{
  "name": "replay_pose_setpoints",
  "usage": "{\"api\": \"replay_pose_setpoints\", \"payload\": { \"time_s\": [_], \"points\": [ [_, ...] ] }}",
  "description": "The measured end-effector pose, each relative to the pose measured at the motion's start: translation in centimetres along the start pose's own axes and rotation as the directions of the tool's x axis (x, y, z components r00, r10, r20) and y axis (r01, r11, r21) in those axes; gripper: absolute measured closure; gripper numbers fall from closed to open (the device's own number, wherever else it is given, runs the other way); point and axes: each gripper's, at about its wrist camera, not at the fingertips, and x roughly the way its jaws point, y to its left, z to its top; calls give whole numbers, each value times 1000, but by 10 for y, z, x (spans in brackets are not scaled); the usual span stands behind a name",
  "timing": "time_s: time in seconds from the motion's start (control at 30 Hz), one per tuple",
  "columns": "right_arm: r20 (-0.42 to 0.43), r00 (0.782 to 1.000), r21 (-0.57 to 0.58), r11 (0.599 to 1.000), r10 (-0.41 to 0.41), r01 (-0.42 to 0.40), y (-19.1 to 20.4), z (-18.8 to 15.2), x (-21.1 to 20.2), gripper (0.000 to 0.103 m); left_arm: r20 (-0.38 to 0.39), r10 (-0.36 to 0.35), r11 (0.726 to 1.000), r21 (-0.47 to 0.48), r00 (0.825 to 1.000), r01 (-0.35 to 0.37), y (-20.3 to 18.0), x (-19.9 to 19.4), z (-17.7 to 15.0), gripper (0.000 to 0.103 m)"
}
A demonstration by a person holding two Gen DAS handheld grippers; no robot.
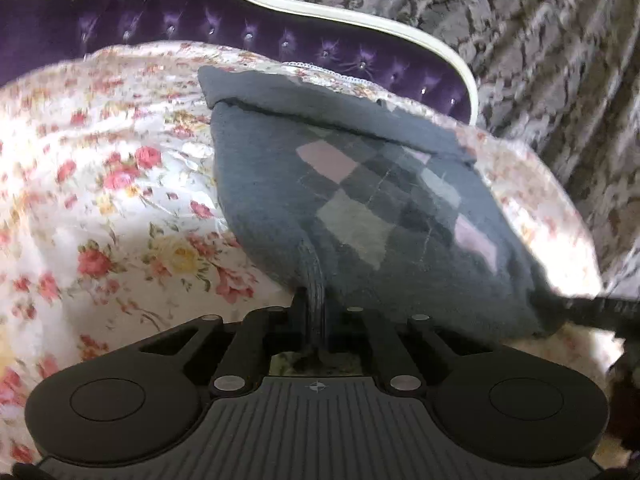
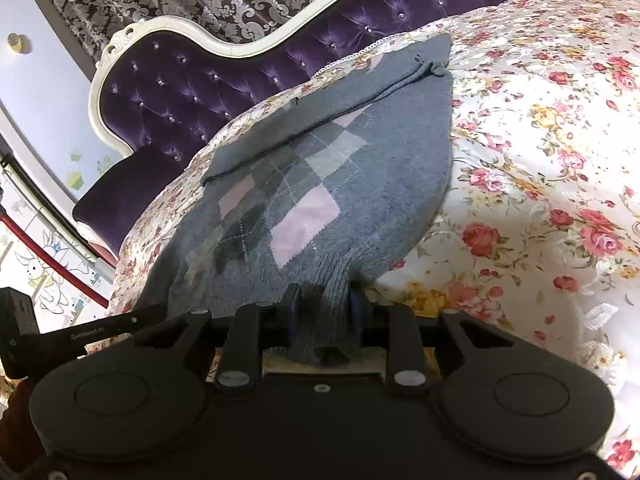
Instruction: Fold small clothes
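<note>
A small grey knit sweater with pink and grey argyle diamonds lies spread on the floral bedspread. Its far part is folded over as a flap. My left gripper is shut on the sweater's near ribbed hem. In the right wrist view the sweater lies the same way, and my right gripper is shut on a bunch of its ribbed hem. The other gripper's black bar shows at the left, by the sweater's near corner.
A purple tufted headboard with a white curved frame stands behind the bed. Patterned grey curtains hang beyond it. The floral bedspread extends wide to the right of the sweater.
</note>
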Motion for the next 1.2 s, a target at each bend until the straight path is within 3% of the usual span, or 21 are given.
{"api": "replay_pose_setpoints", "payload": {
  "time_s": [0.03,0.3,0.53,0.8,1.0,1.2],
  "points": [
    [-2,1000,-3,1000,2,-2,1,0,0,88,9,-12,1000,-25,1000,12,3,-2,0,96],
    [106,992,55,996,71,-77,4,19,-20,89,142,-59,996,-65,988,68,8,-31,30,96],
    [230,961,68,982,156,-176,10,77,-26,89,226,-127,990,-28,966,137,2,-31,92,96],
    [305,936,50,979,173,-197,-4,166,18,89,300,-146,989,39,943,141,-6,0,175,96],
    [313,942,86,985,119,-153,-27,225,77,89,282,-123,992,3,952,127,11,61,225,96],
    [249,968,138,988,31,-67,-53,260,149,89,188,-62,996,-52,980,73,37,138,250,96]
  ]
}}
